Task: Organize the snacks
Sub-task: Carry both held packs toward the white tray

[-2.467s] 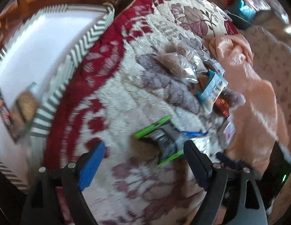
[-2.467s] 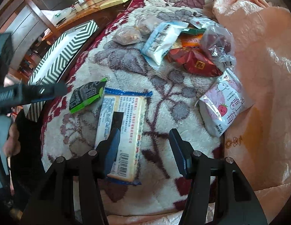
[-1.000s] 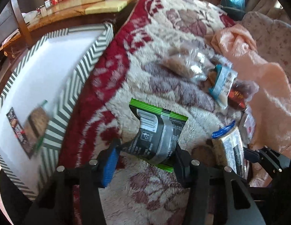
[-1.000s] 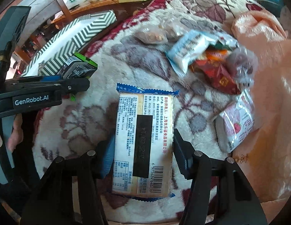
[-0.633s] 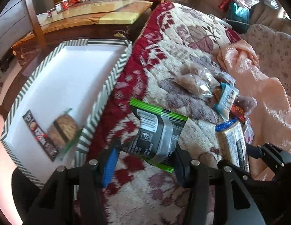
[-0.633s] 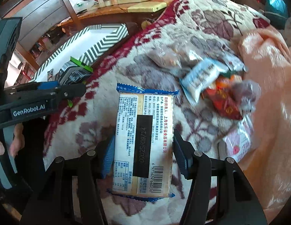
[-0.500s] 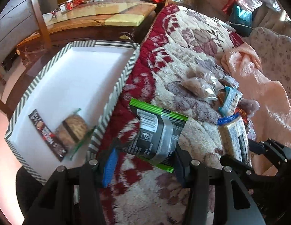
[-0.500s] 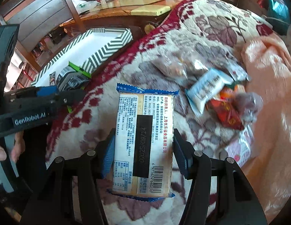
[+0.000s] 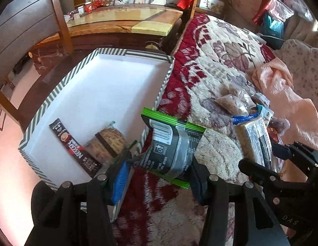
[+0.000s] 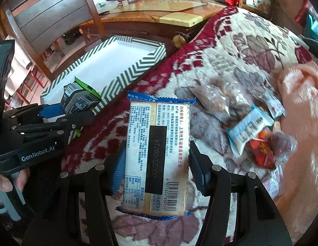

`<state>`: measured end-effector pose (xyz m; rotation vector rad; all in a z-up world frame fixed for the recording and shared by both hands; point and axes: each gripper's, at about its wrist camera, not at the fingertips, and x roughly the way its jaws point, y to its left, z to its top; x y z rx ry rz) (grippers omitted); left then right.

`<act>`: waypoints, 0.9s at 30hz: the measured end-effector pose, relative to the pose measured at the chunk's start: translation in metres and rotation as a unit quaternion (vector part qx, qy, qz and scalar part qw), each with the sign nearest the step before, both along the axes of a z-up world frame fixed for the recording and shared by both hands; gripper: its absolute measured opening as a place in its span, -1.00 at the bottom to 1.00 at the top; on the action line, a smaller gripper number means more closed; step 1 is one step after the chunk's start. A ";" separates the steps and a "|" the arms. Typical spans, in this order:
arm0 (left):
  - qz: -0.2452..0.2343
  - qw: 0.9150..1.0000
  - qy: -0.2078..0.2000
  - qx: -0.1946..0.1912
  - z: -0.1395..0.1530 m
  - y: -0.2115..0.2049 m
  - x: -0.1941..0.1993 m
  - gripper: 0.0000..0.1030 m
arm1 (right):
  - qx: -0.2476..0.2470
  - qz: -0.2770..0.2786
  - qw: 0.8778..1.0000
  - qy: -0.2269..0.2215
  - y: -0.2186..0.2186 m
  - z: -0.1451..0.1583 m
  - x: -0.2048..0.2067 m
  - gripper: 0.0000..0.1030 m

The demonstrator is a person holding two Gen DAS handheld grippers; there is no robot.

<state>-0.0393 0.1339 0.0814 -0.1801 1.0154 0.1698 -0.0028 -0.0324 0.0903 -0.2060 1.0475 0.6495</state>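
Note:
My left gripper (image 9: pixel 157 176) is shut on a black snack packet with green ends (image 9: pixel 171 147), held in the air over the near wall of the striped white box (image 9: pixel 97 90). My right gripper (image 10: pixel 157 164) is shut on a cracker pack with blue ends (image 10: pixel 157 149), held above the floral blanket (image 10: pixel 230 47); that pack (image 9: pixel 253 139) also shows at the right of the left wrist view. In the right wrist view the left gripper (image 10: pixel 56 114) and its packet (image 10: pixel 79 98) sit at the left, by the box (image 10: pixel 109 61).
Inside the box lie a Nescafe stick (image 9: pixel 74 145) and a round biscuit pack (image 9: pixel 109 141). Several loose snack packets (image 10: pixel 247 119) lie on the blanket beside a peach cloth (image 10: pixel 302 106). A wooden table (image 9: pixel 118 24) and a chair (image 10: pixel 56 14) stand beyond the box.
Both grippers closed on their packs, lifted them off the blanket and carried them up and toward the box. More of the box and the room behind now shows.

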 end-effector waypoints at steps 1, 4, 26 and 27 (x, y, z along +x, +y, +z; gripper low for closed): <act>0.002 1.000 0.000 -0.001 0.000 0.002 0.000 0.07 | 0.001 0.003 1.000 0.000 0.003 0.001 0.000 0.09; 0.009 1.000 -0.001 -0.001 0.000 0.008 -0.002 0.07 | -0.001 0.010 1.000 -0.001 0.011 0.002 0.001 0.09; 0.083 0.997 -0.007 -0.006 0.004 0.079 -0.006 0.07 | -0.013 0.075 0.997 -0.006 0.086 0.011 0.010 0.09; 0.089 0.996 -0.007 -0.007 0.004 0.084 -0.007 0.07 | -0.012 0.079 0.997 -0.006 0.091 0.011 0.011 0.09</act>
